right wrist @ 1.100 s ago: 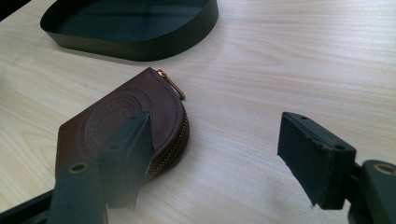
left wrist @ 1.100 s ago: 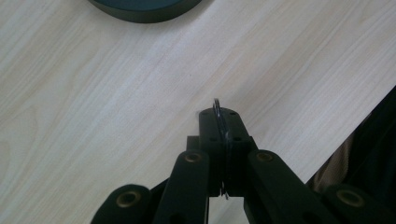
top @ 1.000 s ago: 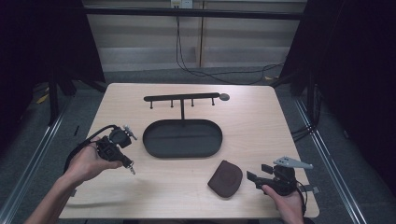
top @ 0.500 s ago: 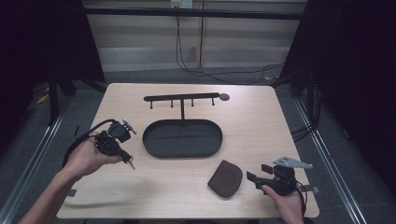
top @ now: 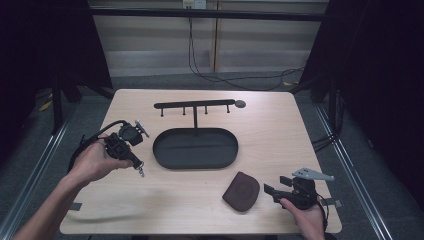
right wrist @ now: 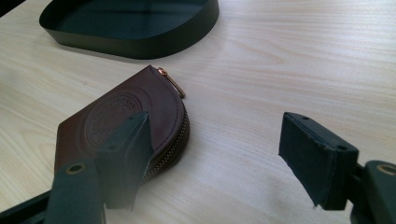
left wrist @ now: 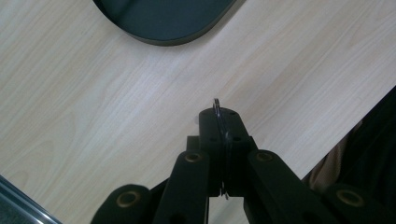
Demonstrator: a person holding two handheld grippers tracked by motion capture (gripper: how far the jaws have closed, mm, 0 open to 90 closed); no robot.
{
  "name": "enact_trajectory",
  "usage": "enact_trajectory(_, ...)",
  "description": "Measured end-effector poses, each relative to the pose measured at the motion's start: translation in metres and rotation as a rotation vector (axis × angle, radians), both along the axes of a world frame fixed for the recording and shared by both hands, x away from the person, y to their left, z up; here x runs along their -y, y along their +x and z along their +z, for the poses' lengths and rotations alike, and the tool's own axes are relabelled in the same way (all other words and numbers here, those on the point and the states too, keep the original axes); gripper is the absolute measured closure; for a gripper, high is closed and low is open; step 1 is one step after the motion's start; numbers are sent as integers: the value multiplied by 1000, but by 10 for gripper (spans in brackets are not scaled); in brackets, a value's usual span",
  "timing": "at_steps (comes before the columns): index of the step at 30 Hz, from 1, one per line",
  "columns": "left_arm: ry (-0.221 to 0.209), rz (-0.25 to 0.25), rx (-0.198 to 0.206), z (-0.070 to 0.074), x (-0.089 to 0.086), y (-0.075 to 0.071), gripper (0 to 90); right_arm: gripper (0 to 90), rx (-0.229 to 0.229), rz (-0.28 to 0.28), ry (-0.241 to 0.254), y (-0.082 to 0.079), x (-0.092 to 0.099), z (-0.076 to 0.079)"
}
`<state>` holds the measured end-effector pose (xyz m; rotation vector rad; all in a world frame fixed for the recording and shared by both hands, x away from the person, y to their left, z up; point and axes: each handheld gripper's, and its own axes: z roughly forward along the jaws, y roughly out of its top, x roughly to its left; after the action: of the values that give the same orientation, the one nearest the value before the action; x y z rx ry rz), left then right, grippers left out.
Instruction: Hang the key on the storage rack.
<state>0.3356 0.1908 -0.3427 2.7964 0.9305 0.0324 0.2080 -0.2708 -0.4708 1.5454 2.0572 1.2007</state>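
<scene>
Left gripper (top: 139,167) is clamped on a small metal key ring (left wrist: 217,106), held above the table (top: 165,200) beside the black tray (top: 195,148); not hung on rack (top: 194,104) yet. Right gripper (right wrist: 224,154) gapes wide, pouch (right wrist: 116,116) ungrasped.

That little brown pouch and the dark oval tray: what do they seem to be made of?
The brown pouch looks like leather or an imitation: matte brown surface, a round embossed stamp, stitched edge and a brassy zipper with a coppery pull. The oval tray looks like metal with a matte black coating: thin, even wall and a dull sheen, though painted plastic can't be ruled out. The table beneath shows pale wood grain, perhaps laminate.
</scene>
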Motion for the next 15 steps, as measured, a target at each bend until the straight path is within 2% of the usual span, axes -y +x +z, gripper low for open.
enact_trajectory(6,10,-19,-10,5,5,5,894,257,0,2,-1,0,0,0)
enact_trajectory(13,11,-13,-8,11,7,11,894,256,-2,4,-1,0,0,0)
enact_trajectory(15,27,-5,-7,14,8,14,895,255,-1,4,-2,0,0,0)
